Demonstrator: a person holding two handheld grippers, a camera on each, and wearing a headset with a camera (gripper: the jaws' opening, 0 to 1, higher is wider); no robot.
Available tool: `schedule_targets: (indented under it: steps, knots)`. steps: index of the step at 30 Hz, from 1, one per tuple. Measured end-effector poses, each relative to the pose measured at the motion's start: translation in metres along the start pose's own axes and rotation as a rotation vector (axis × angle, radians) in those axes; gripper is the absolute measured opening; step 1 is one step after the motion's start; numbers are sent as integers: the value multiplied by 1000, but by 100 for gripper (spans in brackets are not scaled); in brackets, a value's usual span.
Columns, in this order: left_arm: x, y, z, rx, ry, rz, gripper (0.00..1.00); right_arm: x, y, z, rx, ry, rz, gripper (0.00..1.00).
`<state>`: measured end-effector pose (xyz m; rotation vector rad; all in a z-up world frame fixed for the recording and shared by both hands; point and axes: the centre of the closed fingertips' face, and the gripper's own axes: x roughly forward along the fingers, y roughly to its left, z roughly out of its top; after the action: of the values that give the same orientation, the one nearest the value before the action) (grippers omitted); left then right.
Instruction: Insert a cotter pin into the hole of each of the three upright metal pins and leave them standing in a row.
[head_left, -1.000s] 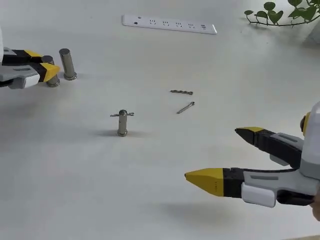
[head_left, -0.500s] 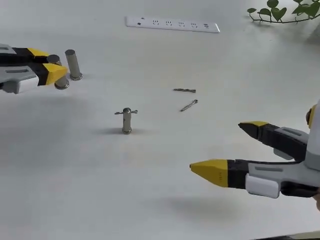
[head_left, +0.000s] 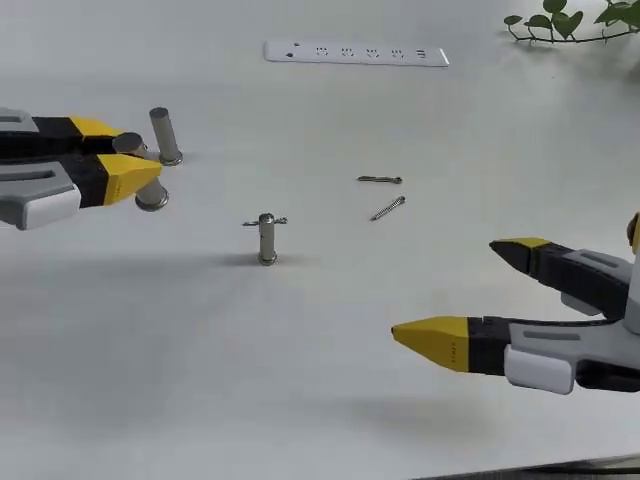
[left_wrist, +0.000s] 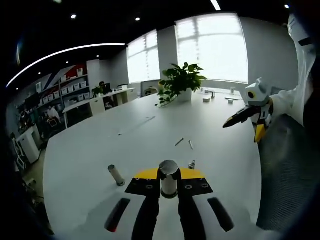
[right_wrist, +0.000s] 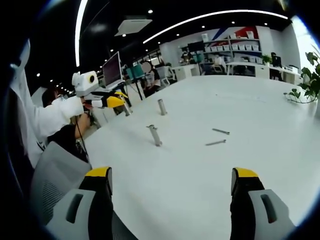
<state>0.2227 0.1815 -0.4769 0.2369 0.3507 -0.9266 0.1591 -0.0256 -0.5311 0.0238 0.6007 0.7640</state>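
Steel on white: the finished pin (head_left: 266, 238) is standing upright at centre frame on the table (head_left: 330, 400), its cotter pin sitting crosswise through the head. At the left edge, the left gripper (head_left: 140, 152) is clamping its fingers (left_wrist: 150, 187) on the held pin (left_wrist: 169, 177), pinching it just below the head. Its foot is looking level with the tabletop, though touching or hovering is hard to call. The bare pin (head_left: 165, 135) is standing just above it in the frame, near but apart. At lower right, the right gripper (head_left: 460, 290) is hanging with its fingers spread wide, gripping nothing. Two loose cotter pins (head_left: 380, 180) are lying flat right of centre, close together but not touching.

My read is that the held pin is heading for a spot beside the finished one. Doing it well is going to mean keeping the pin vertical, turning its hole toward the right gripper, and taking a cotter pin by its looped end.

Room is looking generous, with bare table lying between the grippers. The power strip (head_left: 355, 53) at the top and the plant (head_left: 570, 22) at upper right are sitting well clear. The table's near edge is showing at bottom right, under the right gripper. The finished pin is the one thing risking a knock.
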Motion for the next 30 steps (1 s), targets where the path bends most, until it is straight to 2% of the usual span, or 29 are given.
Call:
schedule_targets:
  steps: [3, 5, 7, 13, 14, 15, 16, 17, 18, 25, 30]
  knots:
    - [3, -15, -4, -2, 16, -17, 9, 0, 4, -1, -5, -1, 14, 98]
    - [4, -19, -4, -7, 16, -22, 9, 0, 7, -2, -24, 6, 24, 98]
    - [8, -32, -3, -16, 16, -43, 9, -1, 7, -2, -27, 7, 26, 98]
    - [17, -56, -3, 7, 34, -90, 9, -8, 1, -2, -15, -11, 13, 98]
    - [20, -65, -3, 29, 40, -110, 9, -9, 0, -3, -13, -12, 10, 98]
    - [21, -67, -4, 36, 42, -114, 9, -10, -2, -3, -10, -14, 6, 98]
    - [27, -75, -5, 42, 49, -129, 9, -12, -3, -3, -9, -17, 5, 98]
    - [28, -77, -5, 38, 51, -135, 9, -13, -4, -3, -7, -18, 4, 98]
    - [33, -86, -7, 31, 56, -154, 9, -14, -4, -4, -5, -19, 1, 98]
    - [59, -110, -14, 34, 71, -177, 9, -20, -8, -7, -1, -16, -11, 98]
    - [72, -119, -20, 38, 82, -187, 9, -23, -8, -9, 3, -17, -17, 98]
